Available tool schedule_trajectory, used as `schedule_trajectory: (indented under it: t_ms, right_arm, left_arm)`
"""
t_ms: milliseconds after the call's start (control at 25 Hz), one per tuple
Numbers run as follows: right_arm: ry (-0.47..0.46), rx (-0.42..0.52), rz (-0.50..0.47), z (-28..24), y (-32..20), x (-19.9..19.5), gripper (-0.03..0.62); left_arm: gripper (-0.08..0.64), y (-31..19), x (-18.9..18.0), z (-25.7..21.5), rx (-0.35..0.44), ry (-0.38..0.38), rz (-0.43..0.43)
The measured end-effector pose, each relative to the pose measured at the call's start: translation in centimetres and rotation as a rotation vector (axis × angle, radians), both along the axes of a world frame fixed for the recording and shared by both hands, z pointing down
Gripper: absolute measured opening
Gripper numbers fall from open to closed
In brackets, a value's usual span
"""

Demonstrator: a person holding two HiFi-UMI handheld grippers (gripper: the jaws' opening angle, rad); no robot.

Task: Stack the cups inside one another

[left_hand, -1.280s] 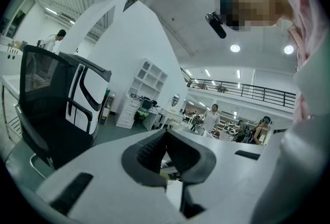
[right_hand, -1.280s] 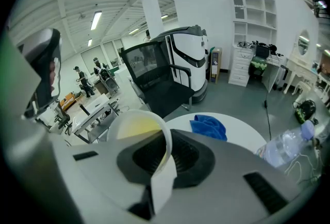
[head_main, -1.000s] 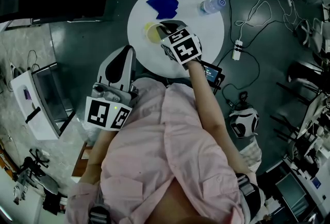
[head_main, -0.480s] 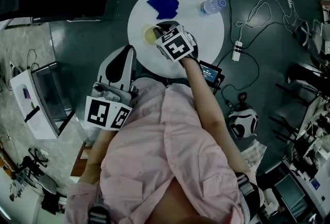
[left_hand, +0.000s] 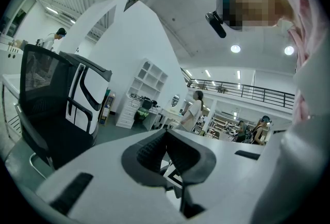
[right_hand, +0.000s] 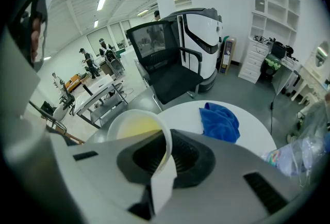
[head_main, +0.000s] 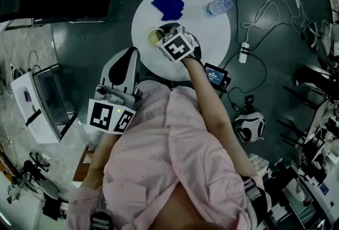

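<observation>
— Starting with the round white table: why is all the work at its near left edge?

— Reach, I'd judge; the person stands against that side, so the right gripper gets there on a short stretch; the blue cloth and the water bottle lie toward the far side, well apart from it, and neither belongs to the stacking.

— And the office chair?

— Just beside the table on the left; the left gripper hangs low next to it, off the table and seemingly idle; its own view shows the jaws pressed together with nothing between them.

— Where is the cup?

— At the table's near left rim, tilted, pale outside and yellow within; whether it rests on the top or is lifted, I cannot tell.

— How is it held?

— One jaw inside the mouth, the other outside, clenched on the wall; the gap is no wider than that wall; such a rim pinch probably leaves the base free to drop into another cup; yet I make out only this one cup, so whether others sit nested in it is unclear.
</observation>
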State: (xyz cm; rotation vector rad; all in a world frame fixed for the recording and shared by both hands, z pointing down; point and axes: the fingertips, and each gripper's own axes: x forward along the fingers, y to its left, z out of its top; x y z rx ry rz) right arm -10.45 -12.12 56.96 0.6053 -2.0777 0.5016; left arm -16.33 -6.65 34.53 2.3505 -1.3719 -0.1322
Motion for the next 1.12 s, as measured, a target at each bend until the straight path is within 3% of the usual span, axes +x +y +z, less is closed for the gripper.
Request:
schedule_trajectory:
  t_ms: [1120]
  right_arm:
    - [0.093,-0.033,-0.038,4.1,0.5,-0.5,0.041]
  left_arm:
    - [0.018,-0.4,-0.1,0.2,-0.018,0.005,0.003]
